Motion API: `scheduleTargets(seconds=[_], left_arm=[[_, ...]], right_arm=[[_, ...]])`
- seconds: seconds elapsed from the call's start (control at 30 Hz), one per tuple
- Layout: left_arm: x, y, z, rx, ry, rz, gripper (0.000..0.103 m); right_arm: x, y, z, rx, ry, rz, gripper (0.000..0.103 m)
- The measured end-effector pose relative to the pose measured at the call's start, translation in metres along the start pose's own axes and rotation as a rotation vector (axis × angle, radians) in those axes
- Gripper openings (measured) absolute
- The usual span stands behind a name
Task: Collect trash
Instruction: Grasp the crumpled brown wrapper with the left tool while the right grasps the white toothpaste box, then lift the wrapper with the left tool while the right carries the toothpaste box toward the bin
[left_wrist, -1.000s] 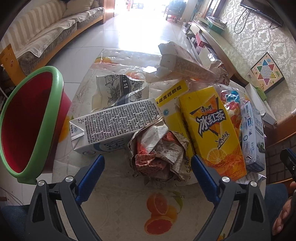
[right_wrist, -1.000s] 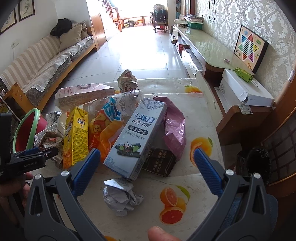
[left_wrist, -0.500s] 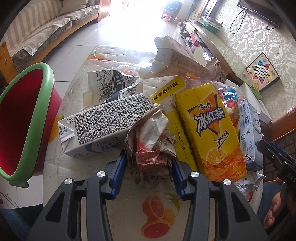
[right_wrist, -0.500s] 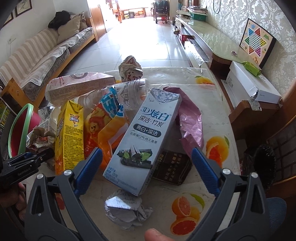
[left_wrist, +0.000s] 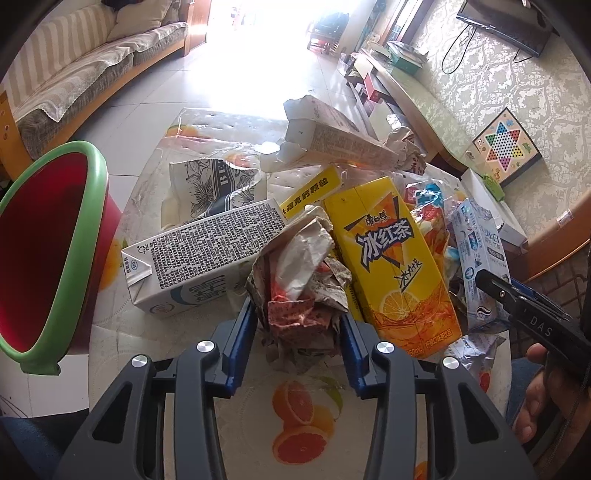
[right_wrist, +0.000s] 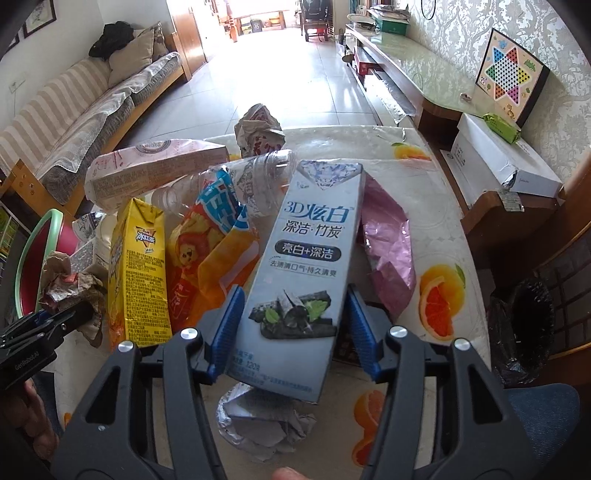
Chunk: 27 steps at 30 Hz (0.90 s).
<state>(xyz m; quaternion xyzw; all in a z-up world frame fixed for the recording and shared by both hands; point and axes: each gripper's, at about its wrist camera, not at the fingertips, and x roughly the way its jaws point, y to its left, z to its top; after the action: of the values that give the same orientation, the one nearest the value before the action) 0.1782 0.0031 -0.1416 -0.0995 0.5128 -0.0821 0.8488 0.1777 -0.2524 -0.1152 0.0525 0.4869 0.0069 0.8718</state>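
Note:
A pile of trash lies on a table with an orange-print cover (left_wrist: 299, 417). My left gripper (left_wrist: 297, 317) is shut on a crumpled brown paper wrapper (left_wrist: 301, 291); it also shows in the right wrist view (right_wrist: 70, 291). My right gripper (right_wrist: 293, 314) is shut on a grey toothpaste box (right_wrist: 310, 258), seen too in the left wrist view (left_wrist: 480, 258). A red bin with a green rim (left_wrist: 48, 254) stands at the table's left side.
The pile holds a yellow tea carton (left_wrist: 395, 258), a white milk carton (left_wrist: 199, 258), a floral paper bag (left_wrist: 210, 184), a long beige box (left_wrist: 332, 136), an orange snack bag (right_wrist: 207, 254), a clear bottle (right_wrist: 258, 177), pink foil (right_wrist: 388, 243) and crumpled silver foil (right_wrist: 258, 417). A black-lined bin (right_wrist: 521, 325) stands at right.
Both grippers have moved forward and closed: the left one on the crumpled wrapper, the right one on the toothpaste box.

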Motion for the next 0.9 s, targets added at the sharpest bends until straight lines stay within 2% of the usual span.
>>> scheduleTargets(seconds=[0.27,0.57,0.67,0.73,0.77,0.8,0.83,0.9], left_arm=[[-0.028,-0.003,-0.007,0.007,-0.052,-0.027,0.039],[-0.036,-0.005,-0.014,0.036,-0.065,0.004,0.039],[-0.039,-0.005,-0.014,0.039,-0.068,0.002,0.039],[-0.039,-0.005,-0.013,0.040,-0.066,0.000,0.039],[-0.040,-0.006,-0.013,0.043,-0.068,0.000,0.039],[-0.041,-0.006,-0.013,0.046,-0.071,-0.002,0.039],[-0.042,-0.006,-0.014,0.047,-0.072,-0.004,0.039],[-0.043,-0.006,-0.014,0.049,-0.075,-0.003,0.039]], right_arm=[[-0.032,-0.004,-0.001,0.008,-0.065,0.006,0.050],[-0.011,-0.009,-0.020,-0.001,0.016,-0.025,0.050],[-0.003,-0.011,-0.023,-0.010,0.032,-0.051,0.047],[0.005,-0.012,-0.025,-0.013,0.064,-0.054,0.052],[0.006,-0.011,-0.026,-0.018,0.066,-0.051,0.059],[0.006,-0.009,-0.027,-0.027,0.064,-0.050,0.072],[0.006,-0.008,-0.027,-0.031,0.057,-0.049,0.078],[0.007,-0.007,-0.026,-0.030,0.058,-0.049,0.078]])
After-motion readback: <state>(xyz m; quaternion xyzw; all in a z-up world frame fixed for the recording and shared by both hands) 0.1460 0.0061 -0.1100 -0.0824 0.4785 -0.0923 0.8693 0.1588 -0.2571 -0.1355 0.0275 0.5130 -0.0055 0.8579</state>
